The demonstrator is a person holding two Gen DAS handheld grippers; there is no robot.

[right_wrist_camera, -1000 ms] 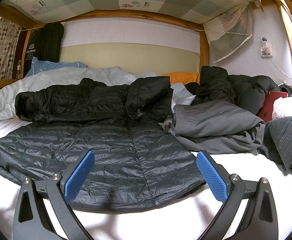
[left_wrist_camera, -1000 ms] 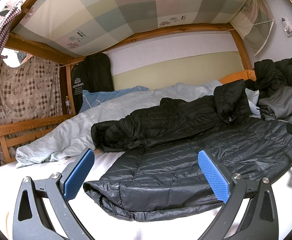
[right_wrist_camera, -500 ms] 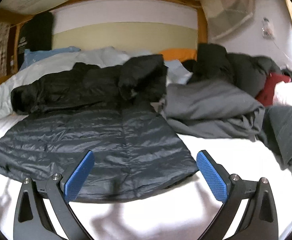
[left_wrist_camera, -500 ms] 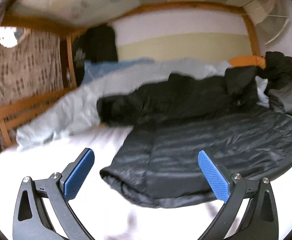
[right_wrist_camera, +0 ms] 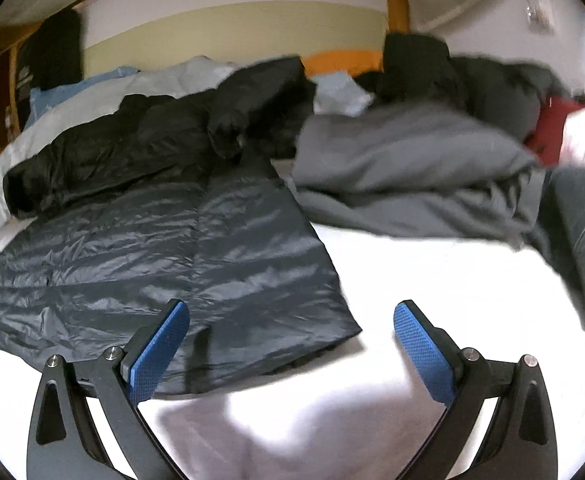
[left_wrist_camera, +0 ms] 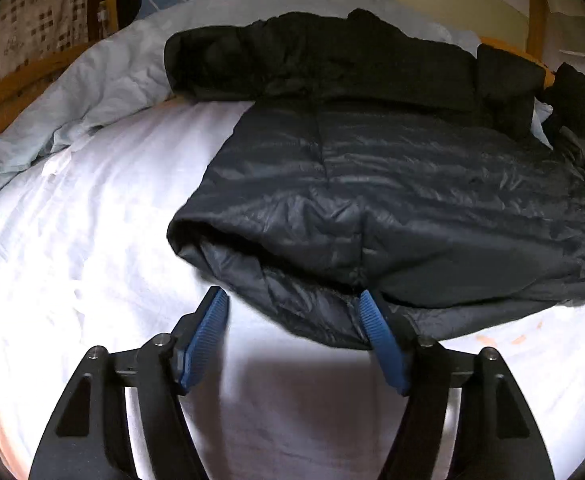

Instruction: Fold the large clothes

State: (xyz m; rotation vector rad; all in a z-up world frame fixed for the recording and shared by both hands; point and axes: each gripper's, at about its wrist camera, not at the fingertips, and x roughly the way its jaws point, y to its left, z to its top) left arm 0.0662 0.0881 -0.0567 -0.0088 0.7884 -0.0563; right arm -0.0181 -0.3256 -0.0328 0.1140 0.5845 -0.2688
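Lying spread on the white sheet (left_wrist_camera: 92,240), the dark jacket (left_wrist_camera: 392,184) has a pale quilt (left_wrist_camera: 104,64) beyond it. The left gripper (left_wrist_camera: 292,304) has just been closing, jacket hem between its fingers, pads not yet pressing. The right gripper (right_wrist_camera: 292,320) stands wide open over the jacket's corner, gripping nothing.

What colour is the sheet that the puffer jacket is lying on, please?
White; the sheet shows best in the left wrist view, under the dark puffer jacket.
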